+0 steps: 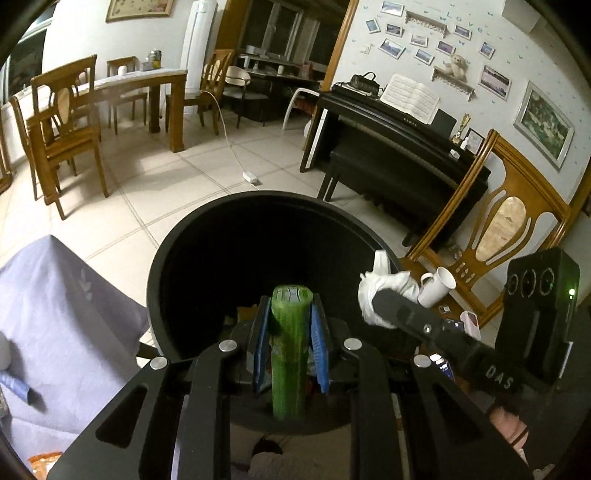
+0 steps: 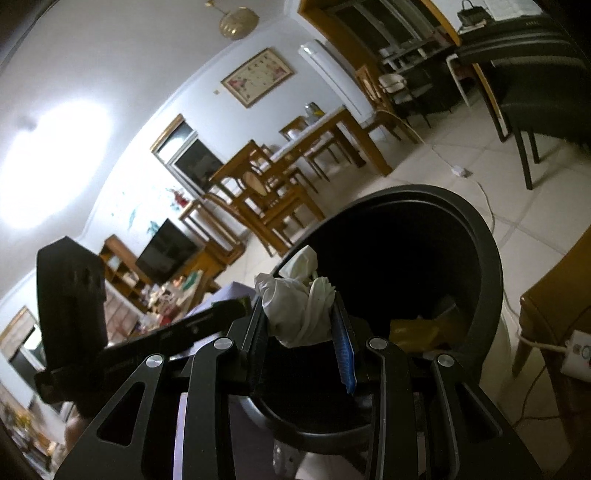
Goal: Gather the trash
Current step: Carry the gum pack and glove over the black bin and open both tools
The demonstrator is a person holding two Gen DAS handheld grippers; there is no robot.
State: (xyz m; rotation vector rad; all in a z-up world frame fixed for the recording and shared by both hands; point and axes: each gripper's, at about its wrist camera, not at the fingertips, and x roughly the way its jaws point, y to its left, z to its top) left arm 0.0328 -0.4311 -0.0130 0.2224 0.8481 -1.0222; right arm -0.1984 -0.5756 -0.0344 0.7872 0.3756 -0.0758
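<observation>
Left wrist view: left claw [image 1: 290, 325] pinches stiff green wrapper [image 1: 289, 354] mid-length; right claw [image 2: 301, 328] cradles soft, light tissue wad [image 2: 299, 314] over bin [image 2: 484, 258].

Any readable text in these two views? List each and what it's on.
"KAWAI" on the black piano, front panel.
"DAS" on the right gripper, on its arm.
"LOVE" in pale letters on the wall.
Sheet music on the piano: too small to read.
Print on the left gripper side in the right wrist view: blurred.
</observation>
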